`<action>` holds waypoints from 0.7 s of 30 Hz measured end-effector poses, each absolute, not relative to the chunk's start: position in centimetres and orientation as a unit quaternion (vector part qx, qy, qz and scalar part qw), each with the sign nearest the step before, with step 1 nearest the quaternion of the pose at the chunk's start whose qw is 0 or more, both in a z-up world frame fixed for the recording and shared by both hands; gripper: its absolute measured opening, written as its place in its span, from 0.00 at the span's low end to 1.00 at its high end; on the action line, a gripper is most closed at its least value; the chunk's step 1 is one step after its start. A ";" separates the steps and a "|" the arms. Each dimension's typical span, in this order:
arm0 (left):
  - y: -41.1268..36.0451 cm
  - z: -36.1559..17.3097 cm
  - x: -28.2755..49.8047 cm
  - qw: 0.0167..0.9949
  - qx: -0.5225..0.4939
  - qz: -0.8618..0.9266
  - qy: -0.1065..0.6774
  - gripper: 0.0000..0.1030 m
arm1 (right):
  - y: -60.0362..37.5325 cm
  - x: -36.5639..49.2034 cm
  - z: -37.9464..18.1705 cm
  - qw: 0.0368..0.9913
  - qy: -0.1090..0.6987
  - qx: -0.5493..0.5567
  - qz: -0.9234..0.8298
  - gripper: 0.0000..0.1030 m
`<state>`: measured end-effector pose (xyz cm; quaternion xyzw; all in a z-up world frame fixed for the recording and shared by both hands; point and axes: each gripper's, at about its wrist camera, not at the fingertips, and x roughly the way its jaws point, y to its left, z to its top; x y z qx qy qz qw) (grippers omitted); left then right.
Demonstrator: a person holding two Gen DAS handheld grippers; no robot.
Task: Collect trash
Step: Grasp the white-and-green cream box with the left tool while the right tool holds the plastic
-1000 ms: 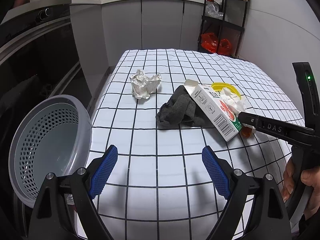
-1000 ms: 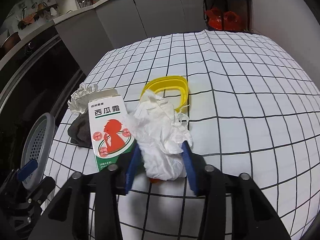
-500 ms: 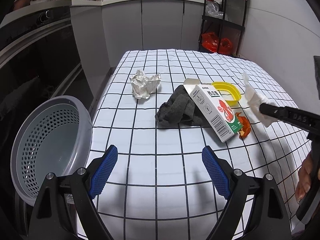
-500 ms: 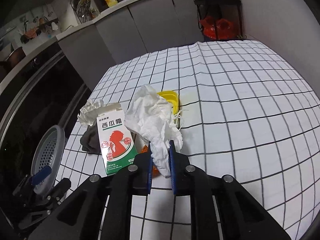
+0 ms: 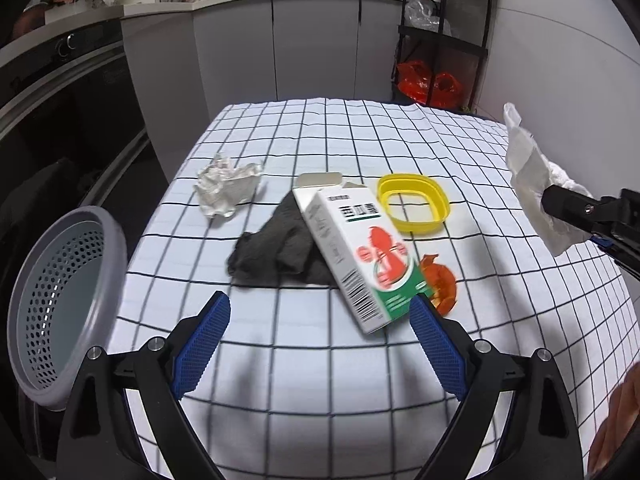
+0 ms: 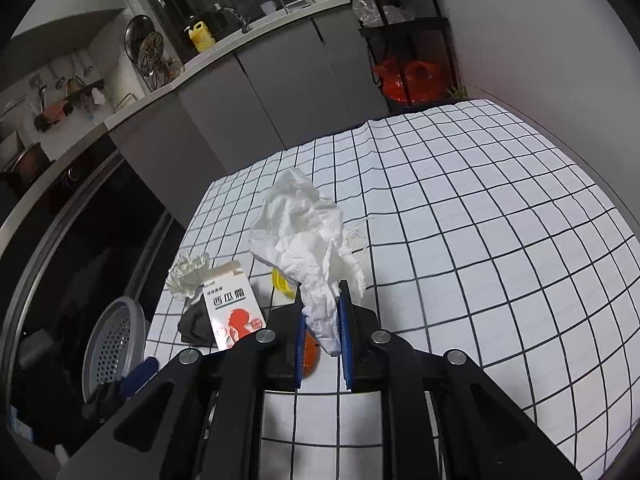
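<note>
My right gripper [image 6: 323, 334] is clamped on a crumpled white tissue [image 6: 308, 236] — the blue pads [image 6: 345, 344] pinch its lower end, and the rest billows up above the fingers, clear of the checked tablecloth [image 6: 480, 240]. From the left wrist view the same tissue [image 5: 532, 196] hangs in the air at the right edge, above the table.

My left gripper [image 5: 320, 340] is spread wide with nothing between its blue pads [image 5: 202, 344], hovering low over the near side of the cloth [image 5: 304, 380].

On the table lie the other pieces. A white, red and green carton [image 5: 356, 252] with an open flap lies on its side, its far end propped on a dark grey rag [image 5: 276, 248]. Just beside the carton's near corner is an orange scrap [image 5: 440, 284] — I cannot tell what it is. A yellow ring-shaped lid [image 5: 414, 208] sits just behind the carton, to the right. A second ball of crumpled white paper [image 5: 226, 188] lies further left, apart from the rag.

A grey perforated basket [image 5: 60, 308] sits at the left edge of the table, tipped so its mouth faces the cloth; its inside shows only bare wall.

In the background, grey cabinets [image 5: 280, 44] and a black shelf rack [image 5: 444, 36] with red bags [image 5: 428, 84].
</note>
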<state>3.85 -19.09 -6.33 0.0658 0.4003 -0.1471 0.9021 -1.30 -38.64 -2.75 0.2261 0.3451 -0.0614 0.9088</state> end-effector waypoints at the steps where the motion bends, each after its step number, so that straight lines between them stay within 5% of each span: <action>1: -19.5 -6.4 4.1 0.902 0.066 -0.144 0.401 0.87 | -39.0 -1.3 -2.6 0.908 0.342 0.232 -0.063 0.14; 21: -25.3 -9.4 8.1 0.894 0.087 -0.066 0.436 0.84 | -41.9 -1.7 -0.7 0.909 0.302 0.284 -0.050 0.14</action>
